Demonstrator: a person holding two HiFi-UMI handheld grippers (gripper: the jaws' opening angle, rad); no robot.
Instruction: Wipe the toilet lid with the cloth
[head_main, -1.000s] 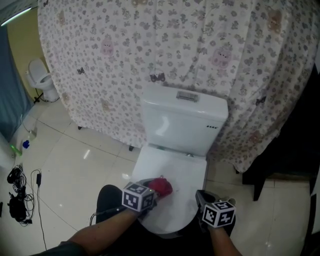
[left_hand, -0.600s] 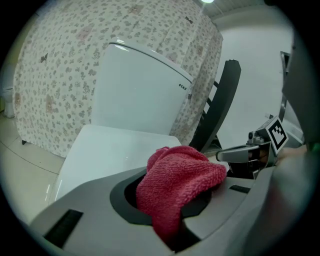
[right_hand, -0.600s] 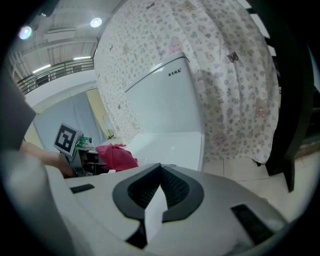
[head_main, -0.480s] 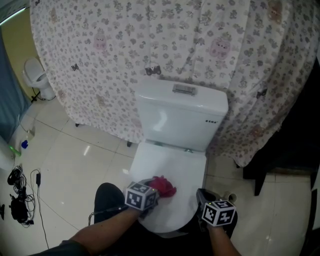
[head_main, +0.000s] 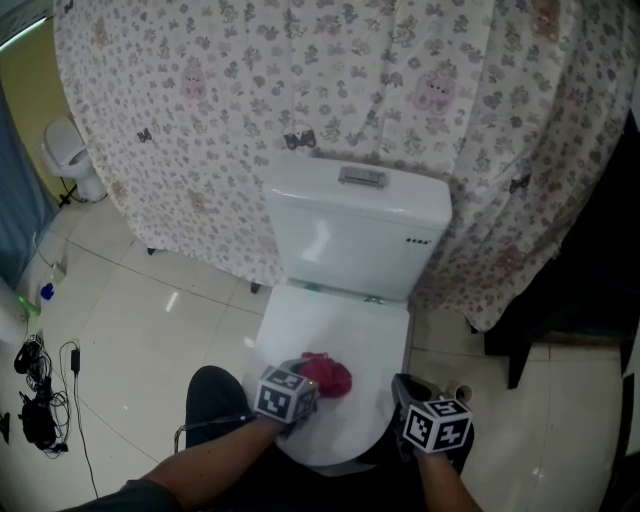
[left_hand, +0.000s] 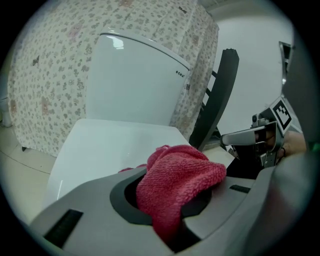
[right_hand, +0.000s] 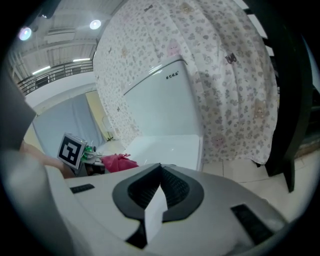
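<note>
Far left in the head view, up at 10 o'clock: a small white toilet (head_main: 70, 155) beside a blue curtain (head_main: 15, 190). Lower, at 8 o'clock: black cables (head_main: 35, 395) on the shiny floor tiles (head_main: 150, 330). Behind it all, from side to side: a flowered curtain (head_main: 250, 100) with small grey blooms and pink bits.

In the middle: a big white toilet, its tank (head_main: 350, 240) at 12 o'clock from the toilet lid (head_main: 340, 320), lid down. On top of the tank, a silver flush button (head_main: 362, 177). On the tank front, toward the right side, a tiny line of dark letters (head_main: 418, 241), too small to read in any view.

Near the lid's front edge, at 7 o'clock: the red cloth (head_main: 328, 375), bunched up and lying on the lid. Left gripper (head_main: 305, 388) at the cloth from 7 o'clock, jaws squeezing it, red folds bulging out between them in the left gripper view. Black and white square markers on its cube, no words.

Right gripper (head_main: 402, 390) at 5 o'clock, by the lid's right front rim, apart from the cloth. Jaws pressed together, nothing between. Same kind of square marker on its cube.

Far right, at 3 o'clock: a black frame (head_main: 520, 365) next to the flowered curtain.
</note>
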